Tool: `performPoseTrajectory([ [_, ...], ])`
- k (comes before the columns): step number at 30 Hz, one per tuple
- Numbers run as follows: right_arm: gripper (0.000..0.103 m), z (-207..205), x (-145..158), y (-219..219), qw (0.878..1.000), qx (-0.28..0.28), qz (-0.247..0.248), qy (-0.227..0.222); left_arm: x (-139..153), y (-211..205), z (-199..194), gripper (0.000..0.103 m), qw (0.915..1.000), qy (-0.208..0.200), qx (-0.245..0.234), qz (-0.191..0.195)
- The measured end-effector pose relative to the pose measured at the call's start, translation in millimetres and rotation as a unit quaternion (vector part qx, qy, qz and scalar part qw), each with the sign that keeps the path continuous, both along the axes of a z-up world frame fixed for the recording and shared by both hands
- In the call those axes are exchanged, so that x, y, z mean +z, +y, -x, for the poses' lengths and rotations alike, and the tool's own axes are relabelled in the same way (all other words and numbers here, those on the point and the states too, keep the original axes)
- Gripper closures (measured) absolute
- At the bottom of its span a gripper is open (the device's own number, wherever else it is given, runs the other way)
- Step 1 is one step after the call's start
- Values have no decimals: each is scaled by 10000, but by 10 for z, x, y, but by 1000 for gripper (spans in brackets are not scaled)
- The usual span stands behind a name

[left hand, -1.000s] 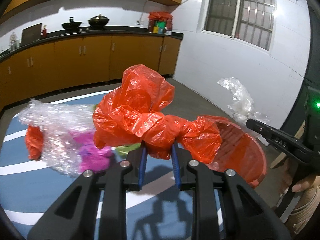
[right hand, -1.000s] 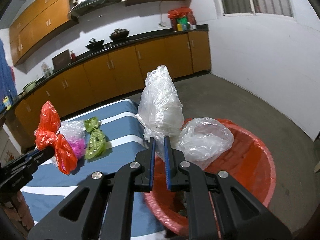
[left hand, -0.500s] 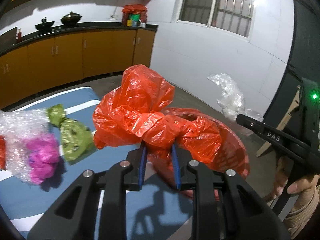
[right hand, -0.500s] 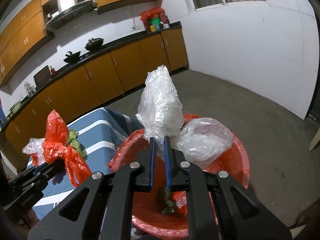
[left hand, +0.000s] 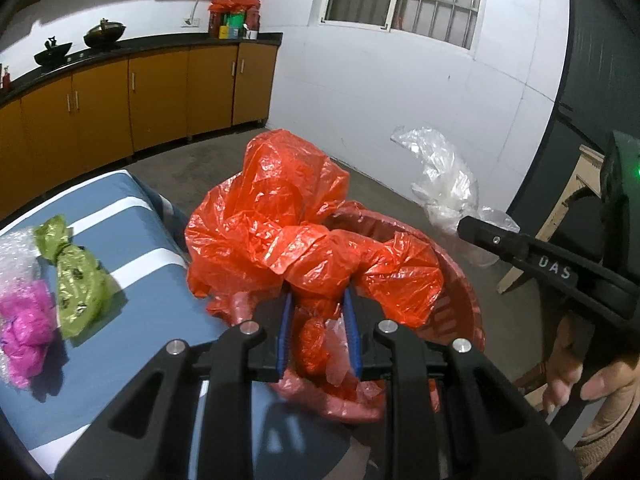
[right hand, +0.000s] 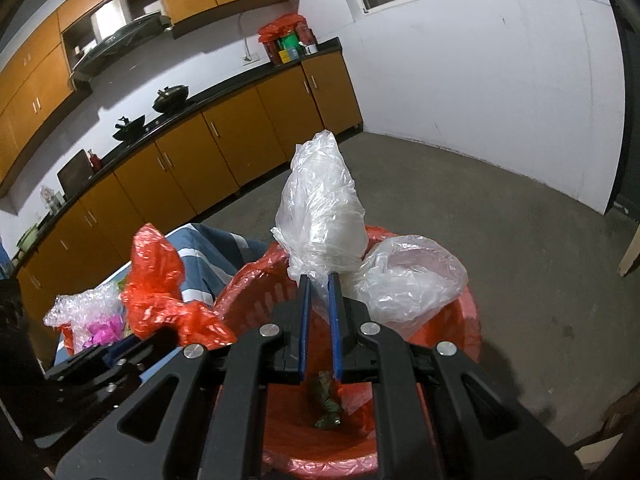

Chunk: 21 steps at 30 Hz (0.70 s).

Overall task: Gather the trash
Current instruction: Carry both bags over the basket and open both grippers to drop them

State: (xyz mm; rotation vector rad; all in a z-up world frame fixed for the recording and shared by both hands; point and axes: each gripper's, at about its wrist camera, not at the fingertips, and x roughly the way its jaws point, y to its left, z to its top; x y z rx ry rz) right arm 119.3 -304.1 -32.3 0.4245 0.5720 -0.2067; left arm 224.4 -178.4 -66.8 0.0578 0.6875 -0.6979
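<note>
Left gripper (left hand: 318, 300) is clamped on the twisted neck of a crumpled red bag (left hand: 296, 236), its blue pads pressing the plastic from both sides. That bag hangs over the near rim of a red basket (left hand: 460, 280), partly above the basket and partly above the edge of the table (left hand: 152, 292), which has a blue cloth with white stripes. Right gripper (right hand: 319, 280) is nearly closed on the thin neck of a clear bag (right hand: 324, 216), which stands up from the pads and bulges out to the right over the basket's far side. Inside the basket, seen from the right wrist, lie a small dark green scrap (right hand: 326, 404) and some red plastic. On the table, left of the red bag, a green bag (left hand: 74, 276) lies beside a pink bag (left hand: 26, 332), and bubble wrap (left hand: 16, 252) sits at the far left edge touching the pink one. A hand (left hand: 580, 368) grips the right gripper's handle at the right of the left wrist view. Behind run orange cabinets (left hand: 160, 92) under a dark counter with two woks (left hand: 106, 32).
</note>
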Motion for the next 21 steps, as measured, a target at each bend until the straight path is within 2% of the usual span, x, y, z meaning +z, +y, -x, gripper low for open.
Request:
performPoseTrajectory([
  [8, 93, -27, 2, -33, 9997, 17, -249, -21, -153, -149, -84, 79, 9997, 170, -158, -100],
  [21, 91, 8, -51, -245, 9981, 20, -606, -60, -242, -193, -142, 76, 9990, 279, -263, -243],
])
